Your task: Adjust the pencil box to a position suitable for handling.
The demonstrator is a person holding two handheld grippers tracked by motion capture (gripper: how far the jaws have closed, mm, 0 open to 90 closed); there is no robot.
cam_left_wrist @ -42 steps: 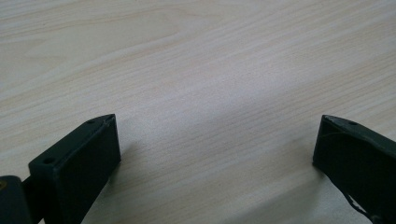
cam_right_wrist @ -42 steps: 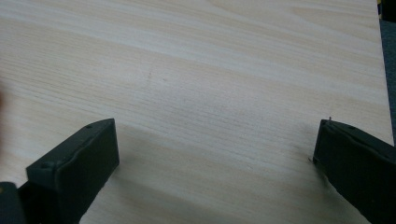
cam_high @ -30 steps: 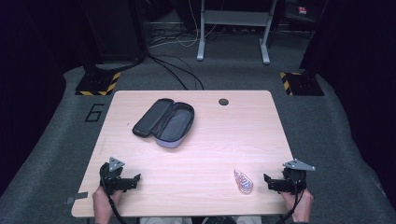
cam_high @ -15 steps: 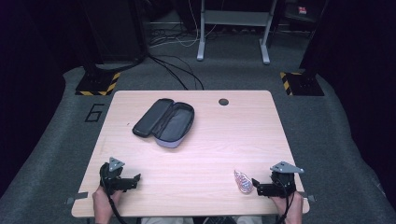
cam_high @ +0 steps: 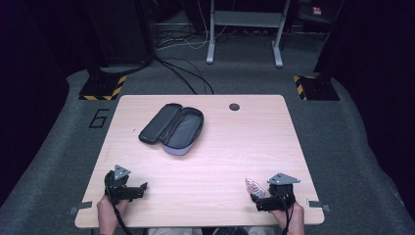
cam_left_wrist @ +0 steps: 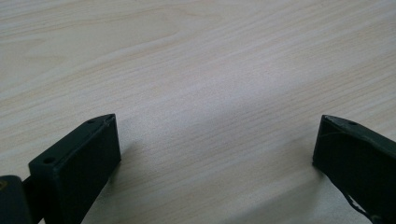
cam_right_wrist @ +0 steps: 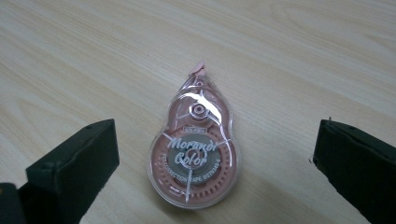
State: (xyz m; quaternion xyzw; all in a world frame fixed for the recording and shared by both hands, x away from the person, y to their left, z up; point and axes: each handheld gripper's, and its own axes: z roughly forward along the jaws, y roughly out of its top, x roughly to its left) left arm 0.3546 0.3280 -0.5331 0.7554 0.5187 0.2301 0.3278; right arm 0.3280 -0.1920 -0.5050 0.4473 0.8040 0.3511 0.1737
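since a second ago the right gripper (cam_high: 258,202) has slid in from the table's right edge toward the pink correction tape (cam_high: 254,187), while the left gripper (cam_high: 142,188) has stayed put near the front left corner. right jaws stand wide, either side of the tape (cam_right_wrist: 192,151), not touching it; it lies flat on the wooden table (cam_high: 235,147), nozzle pointing away. left jaws gape over bare wood. the open dark case (cam_high: 172,128) sits well apart, farther back.
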